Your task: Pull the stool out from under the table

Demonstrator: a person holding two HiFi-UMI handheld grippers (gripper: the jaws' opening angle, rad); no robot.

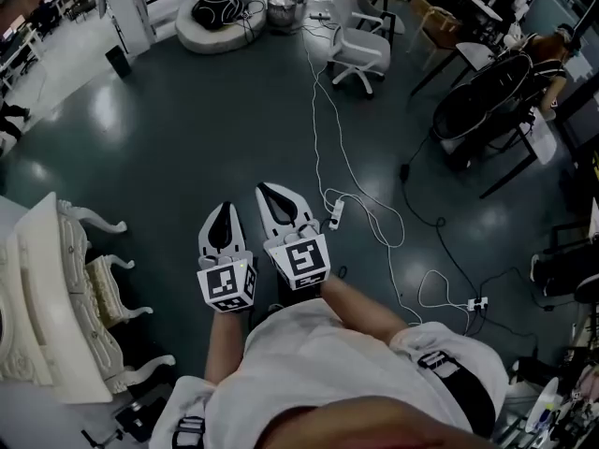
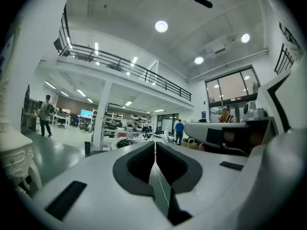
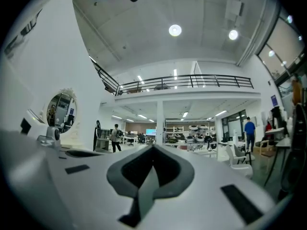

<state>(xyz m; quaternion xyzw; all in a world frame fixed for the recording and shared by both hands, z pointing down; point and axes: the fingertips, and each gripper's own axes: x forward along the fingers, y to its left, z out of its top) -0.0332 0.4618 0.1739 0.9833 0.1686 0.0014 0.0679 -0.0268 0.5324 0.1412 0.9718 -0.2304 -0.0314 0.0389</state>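
Person is holding both grippers out level over the dark floor [image 1: 187, 129], side by side, just apart; left gripper [image 1: 225, 210] is sitting a bit nearer the body than right gripper [image 1: 268, 191]. In the left gripper view the left gripper [image 2: 154, 150] is showing its jaws pressed together along one thin seam, gripping nothing; in the right gripper view the right gripper [image 3: 153, 152] is doing the same, pads meeting, nothing between them. Neither gripper is touching any furniture.

White ornate table [image 1: 33, 279] is standing at the far left of the head view, well apart from both grippers; its carved corner is also showing at the left edge of the left gripper view [image 2: 13, 152]. Stool [image 1: 105, 293] is sitting tucked under the table edge, beige tufted seat and curled white legs poking out toward the floor; it looks fully under there, though the steep angle is making that hard to confirm.

White cables [image 1: 323, 138] are running across the floor ahead of the grippers, with a power strip [image 1: 335, 215] lying just right of the right gripper; a white office chair [image 1: 360, 50] is standing farther off; an oval mirror [image 3: 60, 110] is showing at the left of the right gripper view.
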